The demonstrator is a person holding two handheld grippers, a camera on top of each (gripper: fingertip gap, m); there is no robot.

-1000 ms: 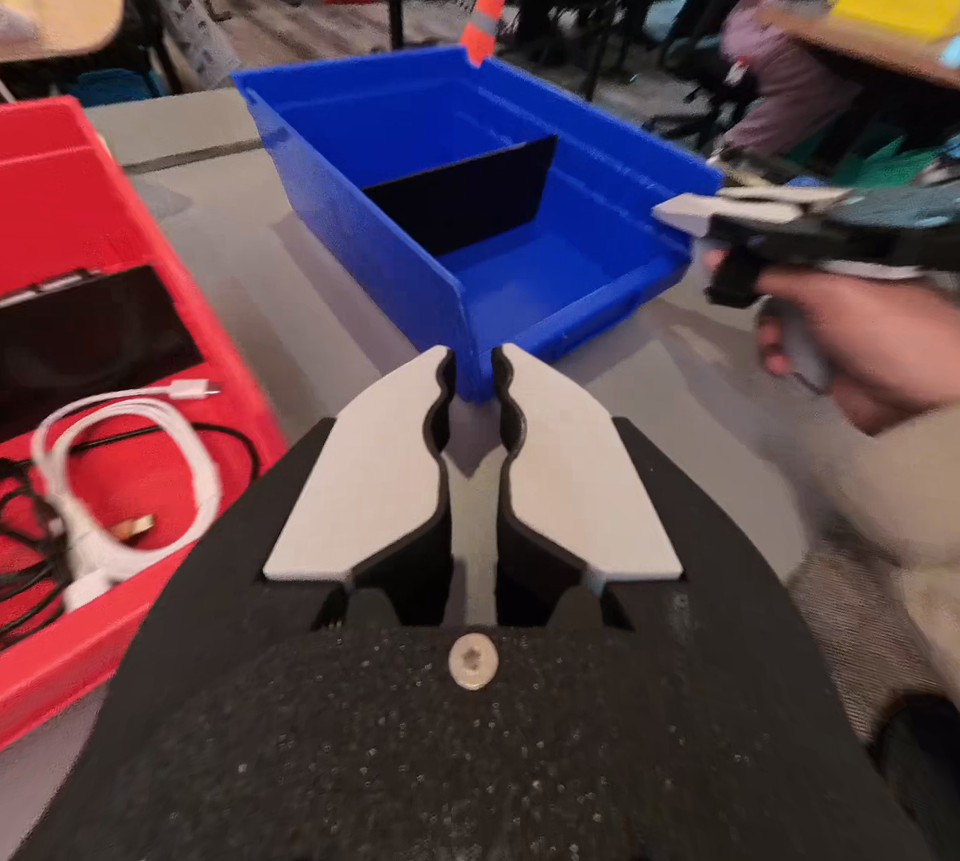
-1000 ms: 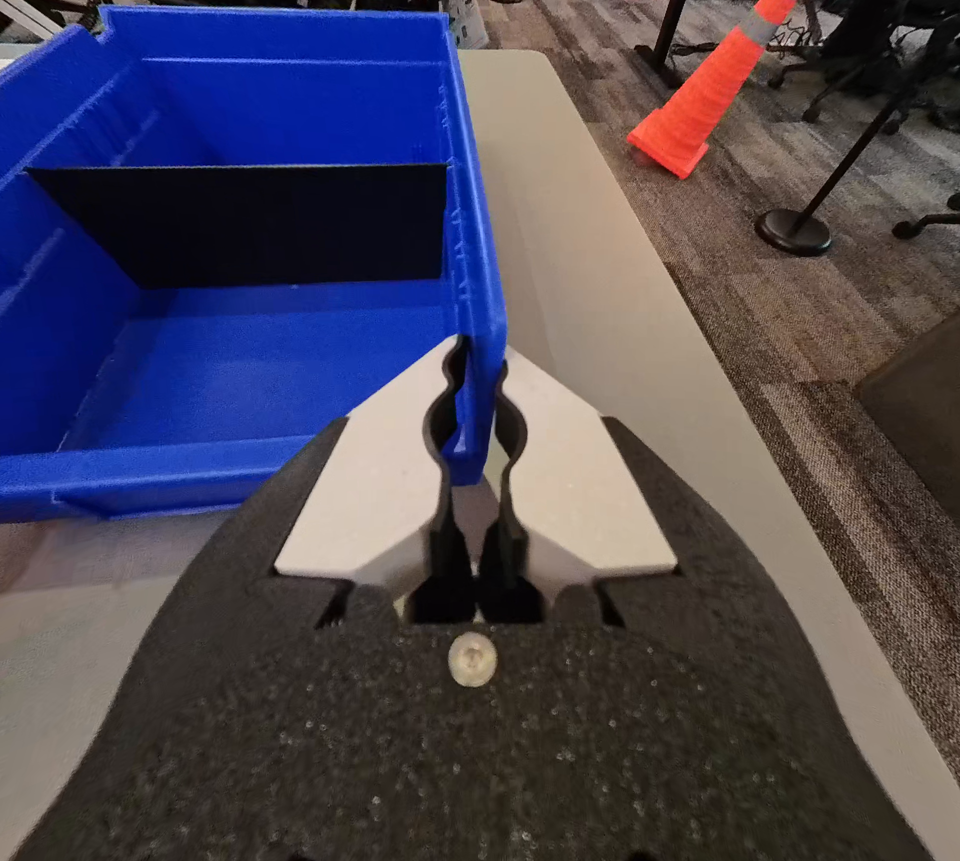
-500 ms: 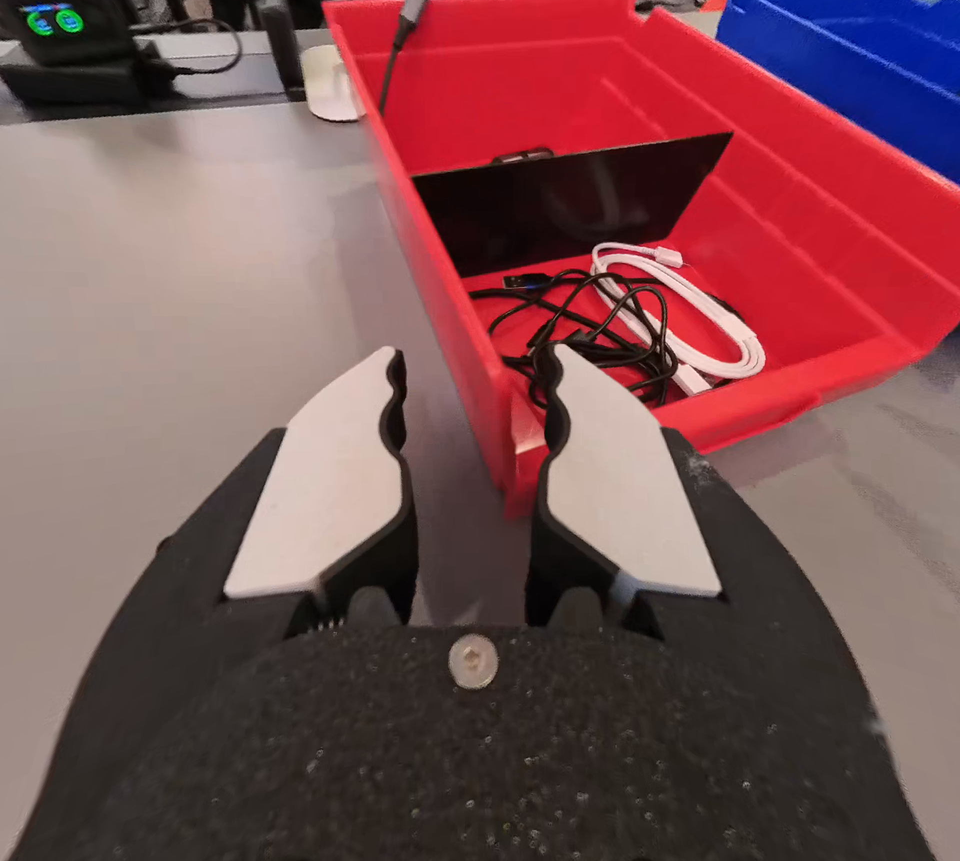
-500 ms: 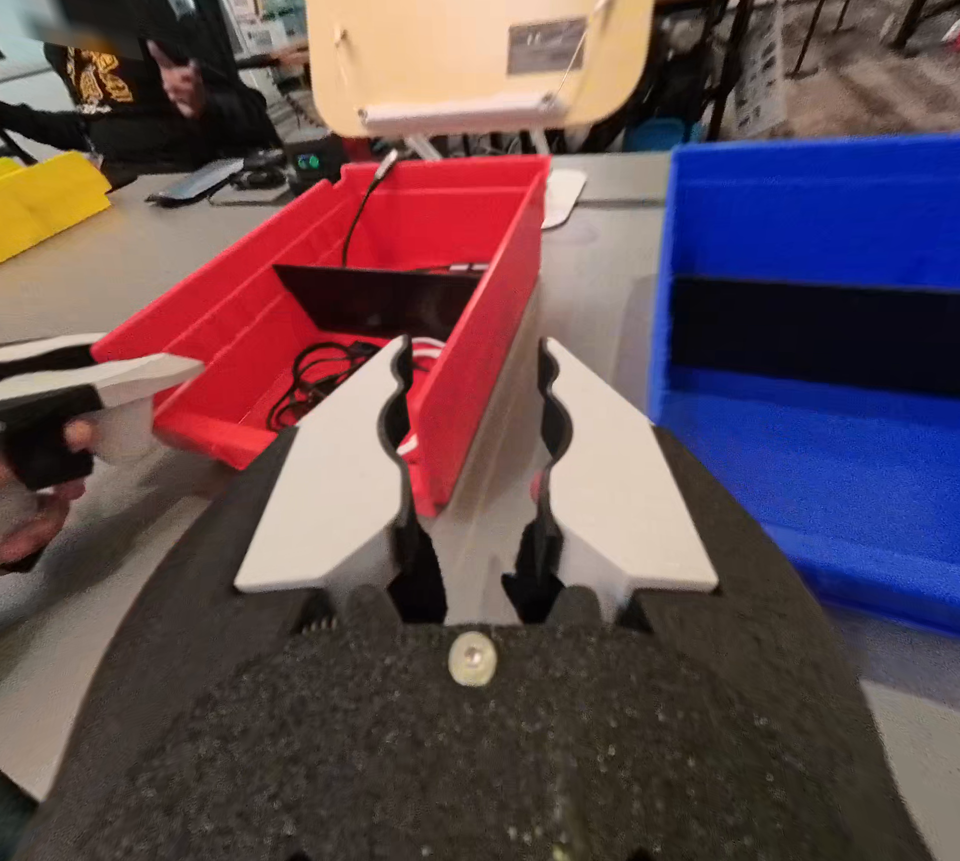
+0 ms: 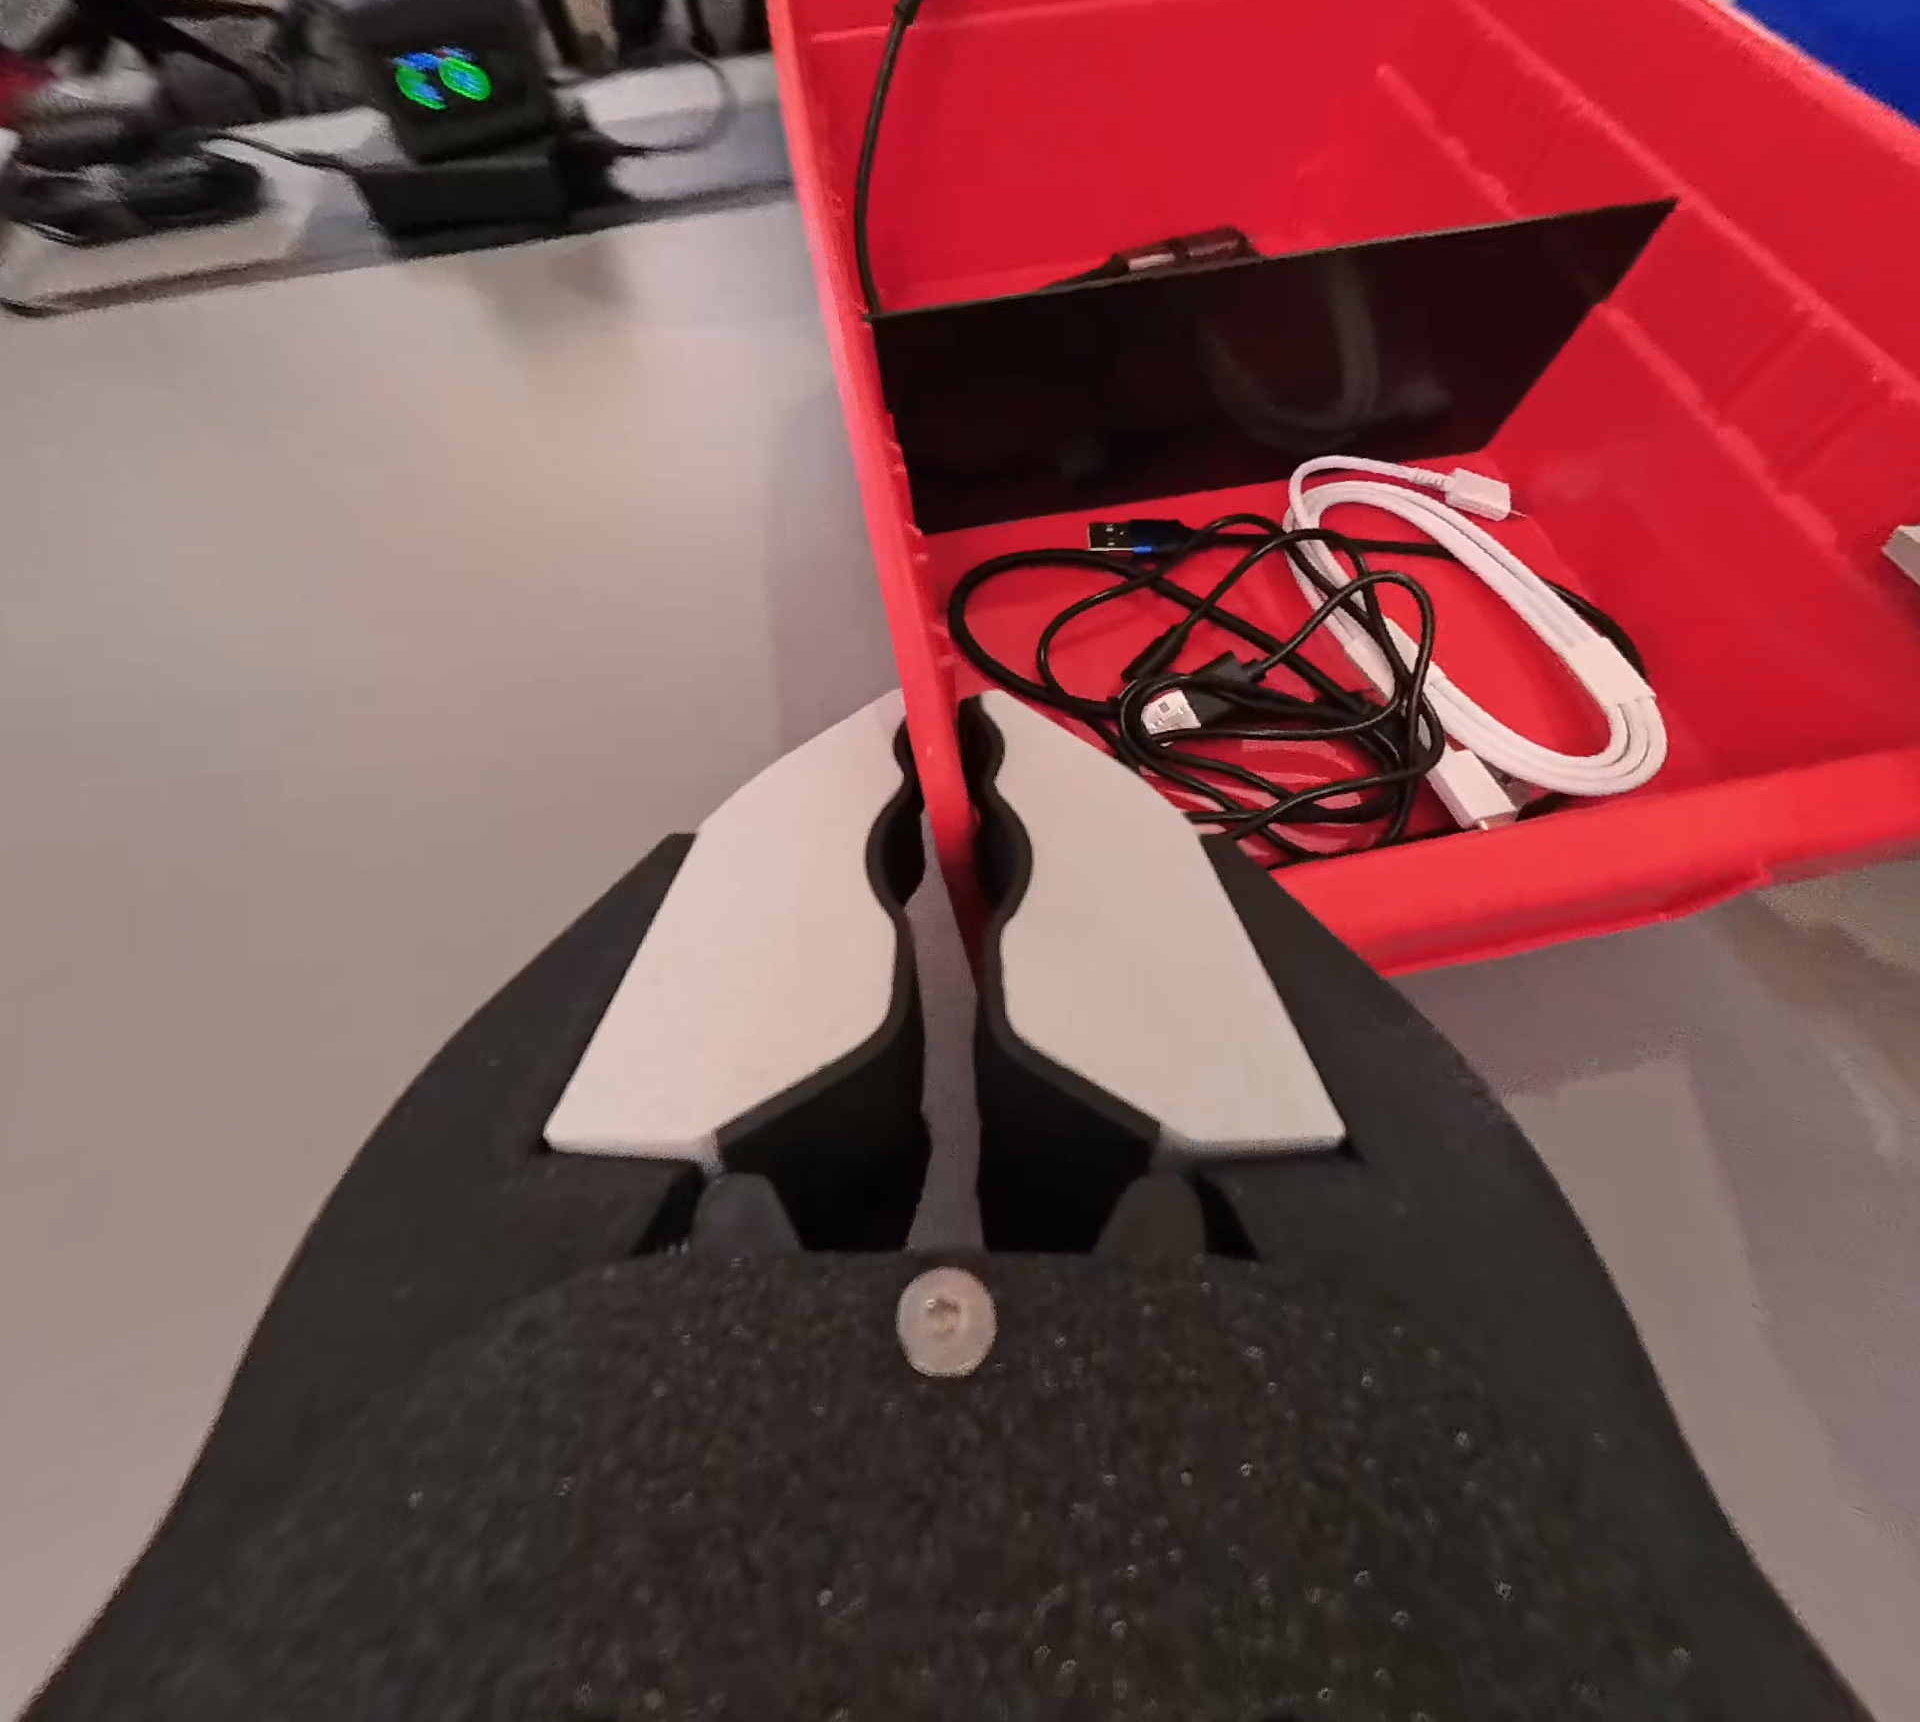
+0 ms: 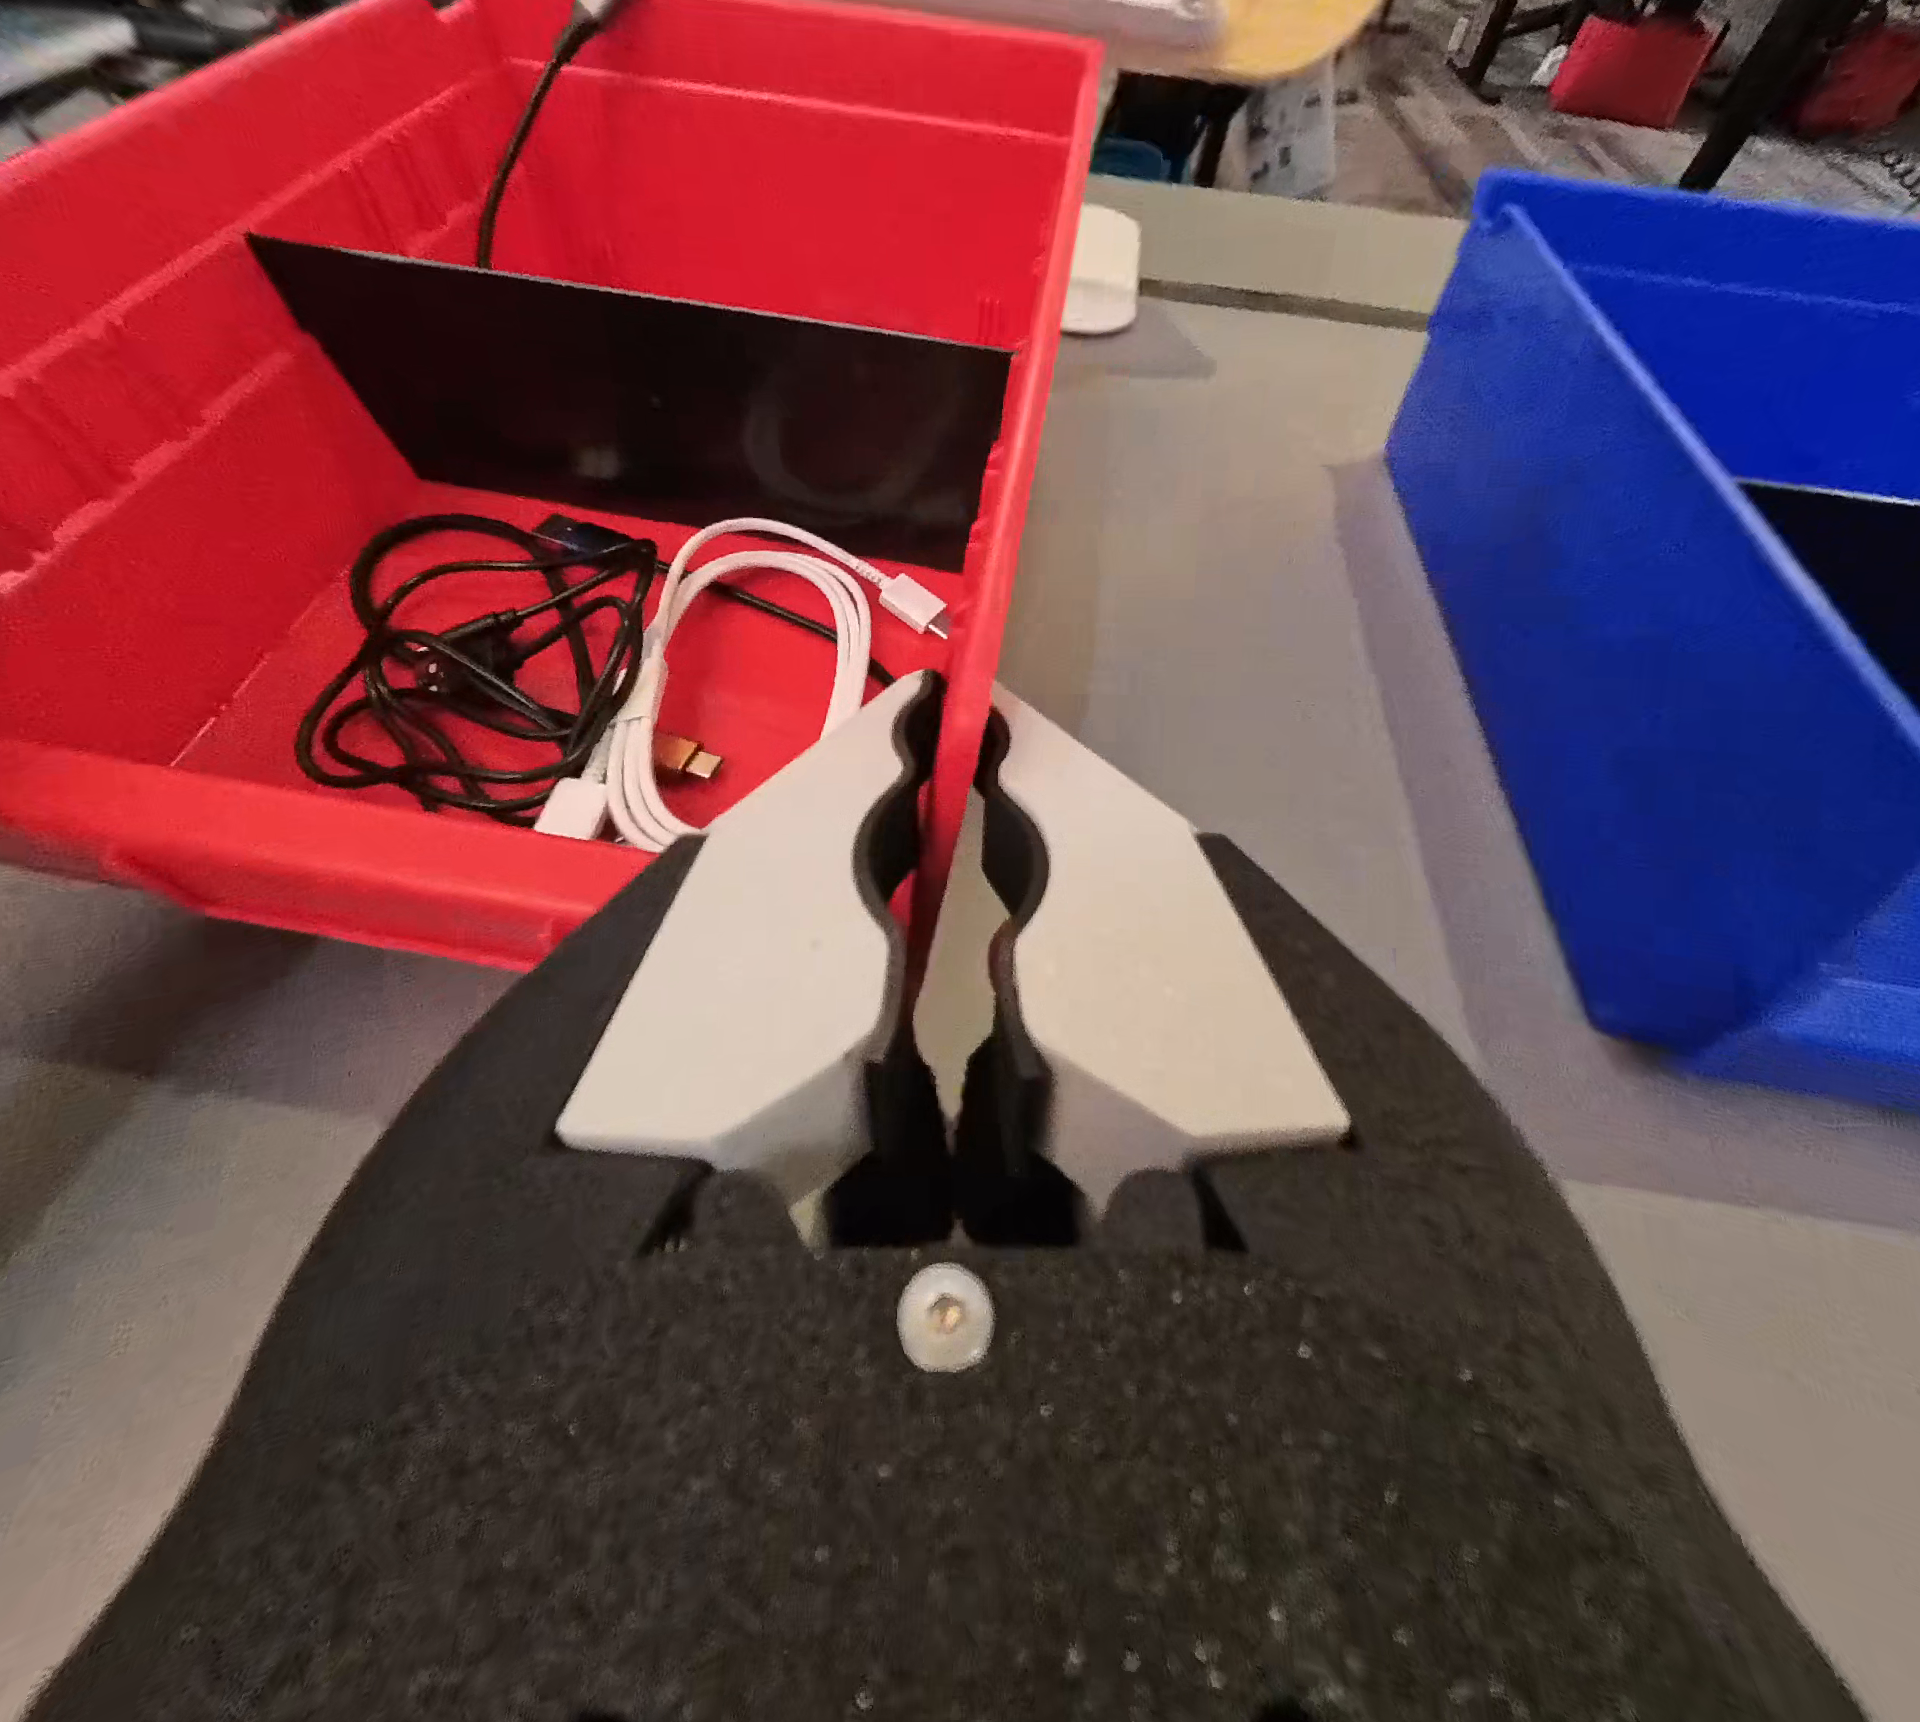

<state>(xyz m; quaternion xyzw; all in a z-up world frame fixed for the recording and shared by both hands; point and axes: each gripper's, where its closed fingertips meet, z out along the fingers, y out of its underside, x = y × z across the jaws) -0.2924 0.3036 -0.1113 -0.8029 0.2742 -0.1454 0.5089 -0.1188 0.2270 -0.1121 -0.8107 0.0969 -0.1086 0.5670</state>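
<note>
left tongs (image 5: 940, 727) nipped on red bin (image 5: 1351, 114) left wall | right tongs (image 6: 961, 706) nipped on its right wall | bin on counter (image 5: 364, 581), cables (image 6: 468, 664) inside | i judge: two-sided grip set

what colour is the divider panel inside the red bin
Black and glossy. The divider panel in the red bin shows best in the right wrist view.
</note>
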